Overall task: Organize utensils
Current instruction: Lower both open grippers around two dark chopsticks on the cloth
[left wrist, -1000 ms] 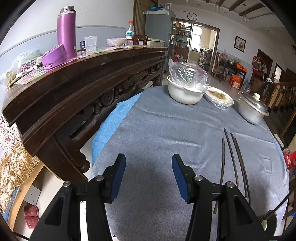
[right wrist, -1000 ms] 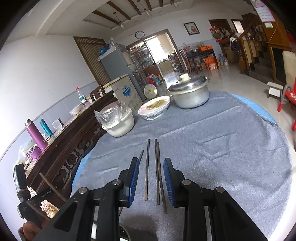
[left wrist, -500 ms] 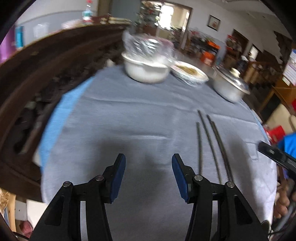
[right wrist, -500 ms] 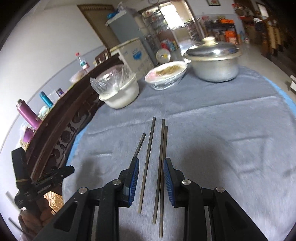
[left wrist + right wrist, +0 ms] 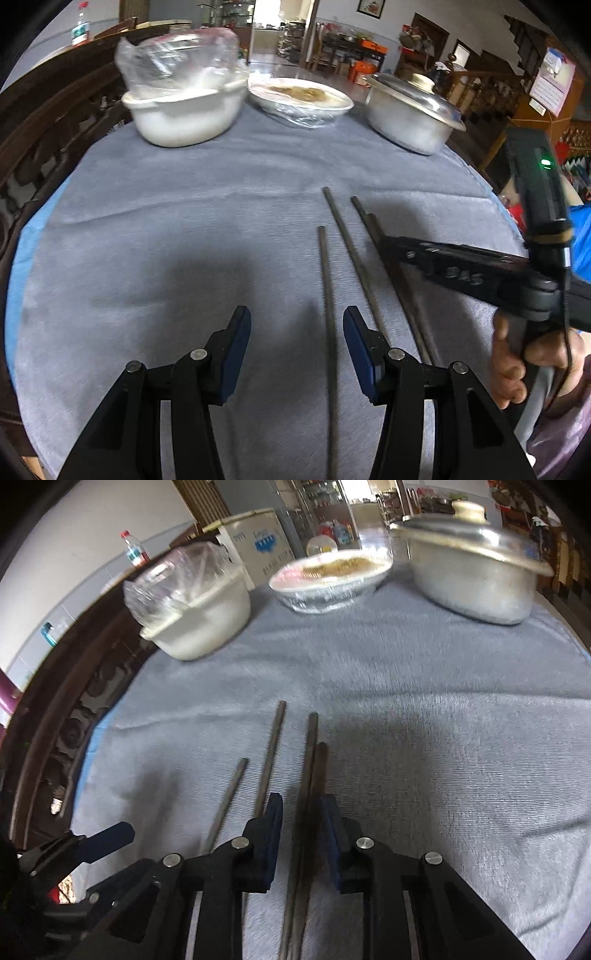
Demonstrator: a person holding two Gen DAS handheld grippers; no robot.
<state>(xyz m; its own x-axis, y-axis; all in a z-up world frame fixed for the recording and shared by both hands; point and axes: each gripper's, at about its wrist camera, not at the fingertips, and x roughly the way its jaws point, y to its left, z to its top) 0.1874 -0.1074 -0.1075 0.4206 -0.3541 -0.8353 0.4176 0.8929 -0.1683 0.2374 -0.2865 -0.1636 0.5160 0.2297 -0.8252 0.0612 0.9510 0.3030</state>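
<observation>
Several dark chopsticks lie side by side on the grey tablecloth [image 5: 166,240]. In the left wrist view my left gripper [image 5: 297,332] is open, and the leftmost chopstick [image 5: 327,295] runs between its fingers near the right pad. In the right wrist view my right gripper [image 5: 301,818] is open, low over the cloth, its jaws on either side of a touching pair of chopsticks [image 5: 314,760]. Two single chopsticks [image 5: 271,746] lie just left of it. The right gripper also shows in the left wrist view [image 5: 391,243], over the rightmost chopsticks.
A white bowl under plastic film [image 5: 184,110], a covered dish of food [image 5: 299,99] and a lidded metal pot [image 5: 410,110] stand along the table's far side. A dark carved wooden cabinet [image 5: 74,701] runs along the left edge.
Both grippers have moved forward and down toward the chopsticks. The left one has swung right, away from the cabinet. The right one now straddles the touching pair.
</observation>
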